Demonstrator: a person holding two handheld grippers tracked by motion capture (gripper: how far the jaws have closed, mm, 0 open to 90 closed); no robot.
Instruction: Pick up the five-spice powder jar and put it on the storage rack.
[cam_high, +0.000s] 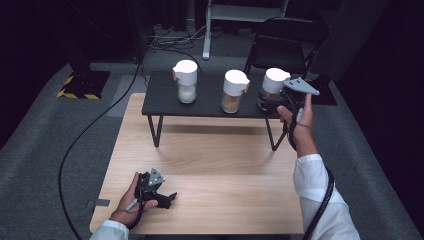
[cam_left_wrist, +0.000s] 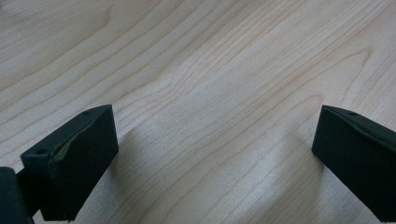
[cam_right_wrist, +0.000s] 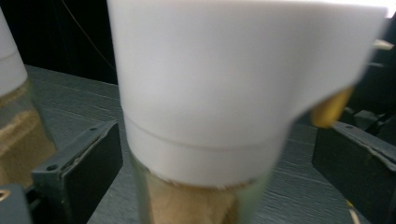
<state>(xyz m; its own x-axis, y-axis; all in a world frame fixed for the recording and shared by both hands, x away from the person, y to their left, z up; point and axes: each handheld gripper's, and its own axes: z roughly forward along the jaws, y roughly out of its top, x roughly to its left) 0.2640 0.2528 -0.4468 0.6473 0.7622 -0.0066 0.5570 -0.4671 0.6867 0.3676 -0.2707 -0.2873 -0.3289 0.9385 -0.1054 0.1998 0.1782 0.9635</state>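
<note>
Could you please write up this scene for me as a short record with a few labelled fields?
Setting: light wooden table with a low black shelf on its far side
On shelf: three glass jars with white lids, left jar of white grains, middle jar of tan powder, right jar
Right gripper: jaws open either side of the right jar, pads apart from the glass
Left gripper: open, nothing between its jaws, low over the bare wood
Background: black folding chair

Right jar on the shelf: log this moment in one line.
right hand-held gripper: open around right jar | jar: upright on black shelf | left hand-held gripper: open, on table
</note>
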